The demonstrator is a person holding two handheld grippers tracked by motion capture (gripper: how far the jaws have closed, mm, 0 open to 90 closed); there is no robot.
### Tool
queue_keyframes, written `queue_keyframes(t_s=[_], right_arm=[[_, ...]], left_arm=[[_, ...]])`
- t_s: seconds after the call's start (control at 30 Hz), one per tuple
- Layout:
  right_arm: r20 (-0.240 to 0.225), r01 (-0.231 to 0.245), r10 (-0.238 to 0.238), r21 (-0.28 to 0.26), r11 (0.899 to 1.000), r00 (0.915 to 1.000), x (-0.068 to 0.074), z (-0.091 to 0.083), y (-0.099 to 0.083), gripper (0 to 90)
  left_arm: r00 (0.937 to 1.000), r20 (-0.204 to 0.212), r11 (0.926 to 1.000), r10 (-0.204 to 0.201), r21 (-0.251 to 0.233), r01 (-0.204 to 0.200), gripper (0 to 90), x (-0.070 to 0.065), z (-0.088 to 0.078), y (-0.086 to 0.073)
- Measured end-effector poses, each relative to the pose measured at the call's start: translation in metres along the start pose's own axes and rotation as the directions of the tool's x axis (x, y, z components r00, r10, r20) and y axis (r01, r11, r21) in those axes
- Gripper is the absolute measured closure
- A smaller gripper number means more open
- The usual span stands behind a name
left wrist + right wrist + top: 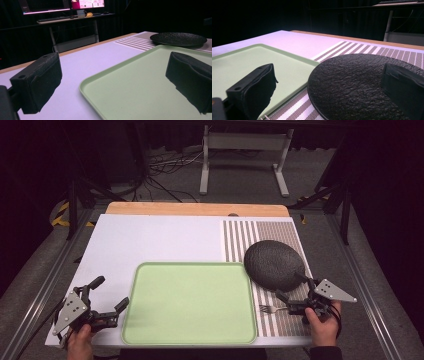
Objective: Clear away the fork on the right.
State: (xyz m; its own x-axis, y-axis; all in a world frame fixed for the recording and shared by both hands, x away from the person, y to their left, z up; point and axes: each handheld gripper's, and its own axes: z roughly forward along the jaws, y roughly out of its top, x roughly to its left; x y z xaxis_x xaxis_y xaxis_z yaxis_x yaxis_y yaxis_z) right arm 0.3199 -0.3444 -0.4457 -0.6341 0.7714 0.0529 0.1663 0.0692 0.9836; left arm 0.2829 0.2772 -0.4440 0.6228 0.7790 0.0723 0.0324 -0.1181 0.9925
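Resting on table: one green tray (190,302), one black plate (274,265), one fork (272,308), two open tongs

A pale green rectangular plastic tray (190,302) lies on the white tabletop (150,240). The round, rough-textured black plate (274,264) sits on a brown-and-white striped placemat (255,234). Black tongs (111,300).

Dark room; grey carpet floor (320,180); white desk frame (245,150); cables (165,167); lit monitors (62,5) on desk.
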Motion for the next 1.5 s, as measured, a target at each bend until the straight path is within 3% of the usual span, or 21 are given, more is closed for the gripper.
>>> queue_keyframes(t_s=[0.3, 0.57, 0.63, 0.7, 0.87, 1.1, 1.17, 1.27, 1.33, 1.43, 1.5], right_arm=[[0.006, 0.010, -0.010, 0.008, 1.000, 0.9999, -0.001, -0.001, 0.000, 0.2], [-0.016, -0.028, 0.028, 0.008, 1.000, 0.9995, -0.002, 0.004, 0.006, 0.2], [-0.041, -0.024, 0.025, 0.026, 0.999, 0.9989, -0.002, 0.007, 0.012, 0.2], [-0.045, 0.013, -0.010, 0.060, 0.998, 0.9989, -0.001, 0.010, 0.018, 0.2], [-0.074, 0.048, -0.037, 0.150, 0.987, 0.9966, 0.002, 0.018, 0.030, 0.3], [-0.098, 0.072, -0.047, 0.275, 0.959, 0.9941, 0.002, 0.024, 0.041, 0.6], [-0.100, 0.084, -0.055, 0.314, 0.946, 0.9934, 0.003, 0.025, 0.042, 1.2], [-0.142, 0.091, -0.037, 0.394, 0.915, 0.9891, 0.003, 0.027, 0.044, 2.1], [-0.146, 0.118, -0.062, 0.414, 0.902, 0.9873, 0.003, 0.027, 0.047, 3.9], [-0.154, 0.126, -0.063, 0.447, 0.885, 0.9860, 0.002, 0.027, 0.050, 3.6], [-0.165, 0.143, -0.072, 0.474, 0.869, 0.9836, 0.001, 0.027, 0.051, 3.5]], left_arm=[[1.0000, 0.003, 1.0000, 0.002, 0.000, -0.002, 1.1, 0.000, 0.001, 0.000], [1.0000, -0.006, 1.0000, 0.000, 0.002, 0.000, 1.1, 0.000, 0.001, 0.000], [1.0000, -0.007, 1.0000, -0.001, 0.003, 0.001, 1.1, 0.000, 0.001, -0.001], [1.0000, -0.005, 1.0000, 0.002, 0.004, -0.002, 1.1, 0.000, 0.001, -0.001], [1.0000, -0.008, 1.0000, 0.001, 0.005, -0.001, 1.1, 0.000, 0.001, -0.001], [0.9999, -0.010, 1.0000, 0.000, 0.005, 0.000, 1.1, 0.000, 0.001, -0.001], [1.0000, -0.010, 1.0000, 0.000, 0.005, 0.000, 1.1, 0.000, 0.001, -0.001], [1.0000, -0.008, 1.0000, 0.002, 0.007, -0.002, 1.1, 0.000, 0.001, -0.001], [1.0000, -0.007, 1.0000, 0.003, 0.008, -0.003, 1.1, 0.000, 0.001, -0.001], [1.0000, -0.005, 1.0000, 0.004, 0.009, -0.004, 1.1, 0.000, 0.001, -0.001], [1.0000, -0.007, 1.0000, 0.004, 0.007, -0.004, 1.1, 0.000, 0.001, -0.001]])
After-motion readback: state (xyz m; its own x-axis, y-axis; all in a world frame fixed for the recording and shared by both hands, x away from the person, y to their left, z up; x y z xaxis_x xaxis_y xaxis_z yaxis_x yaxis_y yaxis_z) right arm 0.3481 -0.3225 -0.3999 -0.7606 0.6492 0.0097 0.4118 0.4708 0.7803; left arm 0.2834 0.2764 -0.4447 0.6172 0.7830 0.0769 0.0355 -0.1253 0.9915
